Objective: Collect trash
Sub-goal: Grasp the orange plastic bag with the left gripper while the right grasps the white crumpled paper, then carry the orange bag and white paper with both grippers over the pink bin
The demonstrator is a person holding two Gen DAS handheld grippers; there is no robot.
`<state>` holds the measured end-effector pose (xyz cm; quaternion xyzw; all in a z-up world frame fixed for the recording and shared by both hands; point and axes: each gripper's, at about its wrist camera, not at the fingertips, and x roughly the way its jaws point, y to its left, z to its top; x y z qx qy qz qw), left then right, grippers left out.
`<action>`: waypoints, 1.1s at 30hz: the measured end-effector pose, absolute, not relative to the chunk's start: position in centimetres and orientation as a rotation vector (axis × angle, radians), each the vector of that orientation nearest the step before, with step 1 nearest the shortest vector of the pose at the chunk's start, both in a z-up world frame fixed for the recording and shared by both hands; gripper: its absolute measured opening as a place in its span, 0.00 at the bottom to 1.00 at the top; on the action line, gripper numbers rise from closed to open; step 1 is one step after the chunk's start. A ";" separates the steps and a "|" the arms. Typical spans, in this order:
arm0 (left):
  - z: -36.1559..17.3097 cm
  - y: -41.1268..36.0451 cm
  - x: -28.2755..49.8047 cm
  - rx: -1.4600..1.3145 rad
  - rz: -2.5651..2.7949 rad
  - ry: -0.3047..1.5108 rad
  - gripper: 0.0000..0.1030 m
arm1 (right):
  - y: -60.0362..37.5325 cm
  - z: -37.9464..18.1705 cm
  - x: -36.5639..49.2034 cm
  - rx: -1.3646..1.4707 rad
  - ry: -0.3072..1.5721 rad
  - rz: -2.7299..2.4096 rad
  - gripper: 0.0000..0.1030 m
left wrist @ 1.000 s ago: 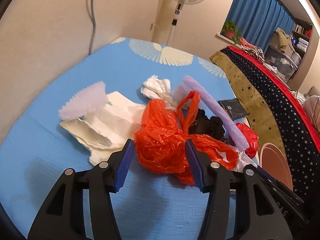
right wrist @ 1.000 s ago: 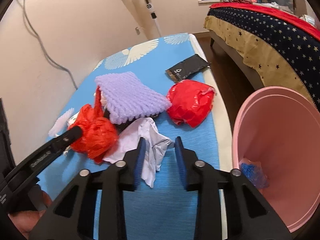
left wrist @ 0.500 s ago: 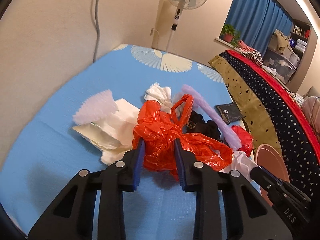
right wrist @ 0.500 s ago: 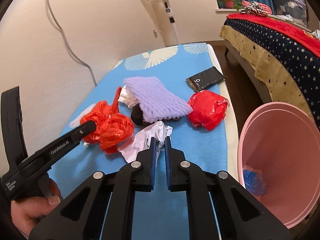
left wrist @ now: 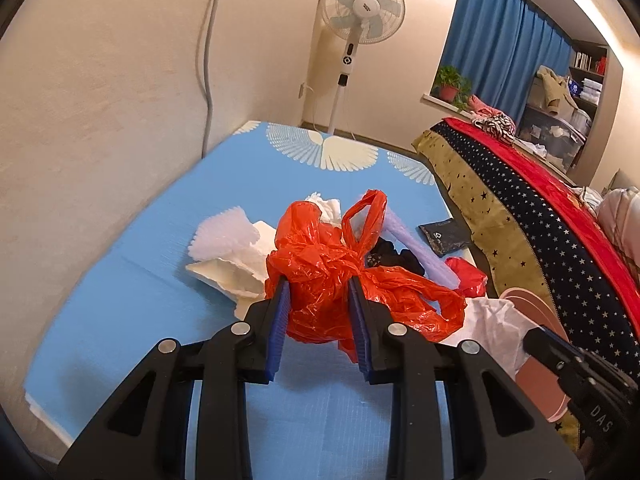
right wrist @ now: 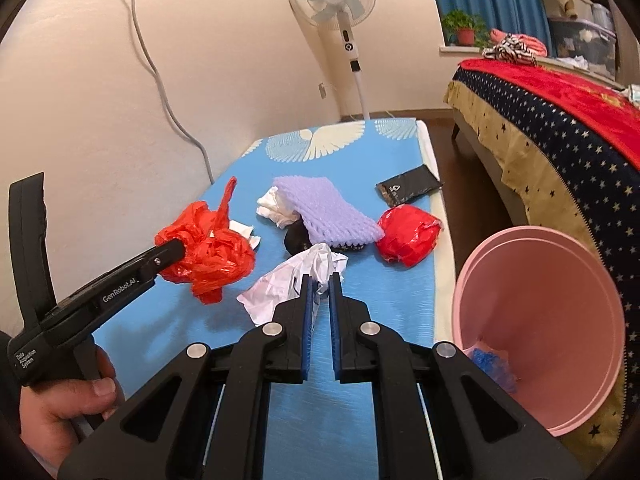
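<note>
On the blue mat (right wrist: 360, 300), trash is being grabbed.
A crinkly orange bag (left wrist: 320, 276) is clamped by the left gripper (left wrist: 318, 300); crumpled white plastic (right wrist: 296, 280) is pinched by the right gripper (right wrist: 320, 284), beside the pink bin (right wrist: 540, 320).

From my feed: bright blue mat (right wrist: 360, 360) with white wing prints at 12 o'clock, orange-red bag (left wrist: 320, 276), lilac foam net (right wrist: 328, 208), white wrapper (right wrist: 292, 276), shiny red bag (right wrist: 408, 236), black pouch (right wrist: 408, 190), and at 3 o'clock a pink bin (right wrist: 560, 280) beside a navy star-print blanket (right wrist: 560, 140).
</note>
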<state>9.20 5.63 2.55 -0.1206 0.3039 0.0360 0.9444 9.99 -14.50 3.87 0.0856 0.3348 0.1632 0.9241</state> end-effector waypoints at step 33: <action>6.4 0.6 5.5 -0.167 0.001 0.526 0.28 | -20.7 9.3 7.0 0.246 0.514 0.188 0.08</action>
